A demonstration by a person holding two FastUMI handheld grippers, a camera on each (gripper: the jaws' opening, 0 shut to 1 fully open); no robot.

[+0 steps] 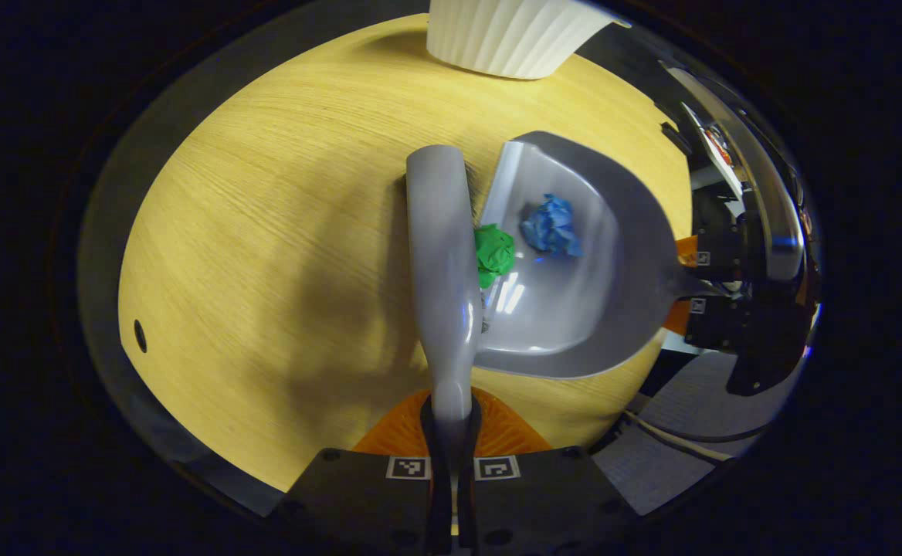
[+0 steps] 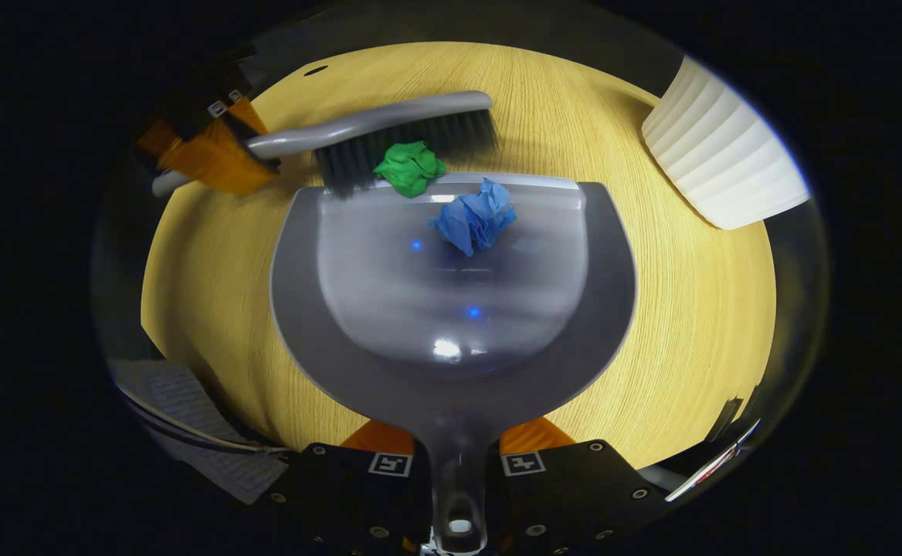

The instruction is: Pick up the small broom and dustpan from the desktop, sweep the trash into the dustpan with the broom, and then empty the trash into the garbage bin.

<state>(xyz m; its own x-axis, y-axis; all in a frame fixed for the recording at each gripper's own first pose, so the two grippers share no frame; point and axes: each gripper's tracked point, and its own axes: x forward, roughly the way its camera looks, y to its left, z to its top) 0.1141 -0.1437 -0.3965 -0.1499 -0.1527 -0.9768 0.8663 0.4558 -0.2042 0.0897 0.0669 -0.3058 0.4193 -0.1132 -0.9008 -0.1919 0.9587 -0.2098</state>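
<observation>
The left gripper [image 1: 451,432] is closed tight on the handle of the small broom [image 1: 442,262]. The broom runs straight out ahead of it, long and thin, with its bristles down on the wooden surface [image 1: 266,232]. Just to the side of the broom head, touching the bristles, sits a green paper ball [image 1: 494,253]. It is right at the front lip of the dustpan [image 1: 621,309], not quite inside.

The right gripper [image 2: 457,494] is closed tight on the dustpan's handle. The pan spreads out ahead of it, wide and flat on the surface. A blue paper ball [image 2: 474,218] already lies inside, near the far lip. The green ball is at that lip too, a bit to the left, with the broom's bristles right behind it.

The broom lies across the mouth of the pan, so I think a short push toward the right gripper would roll the green ball in. The left gripper, with the broom, is the one to do it.

A white ribbed garbage bin [image 2: 717,147] stands further out on the surface, ahead and to the right of the right gripper.
</observation>
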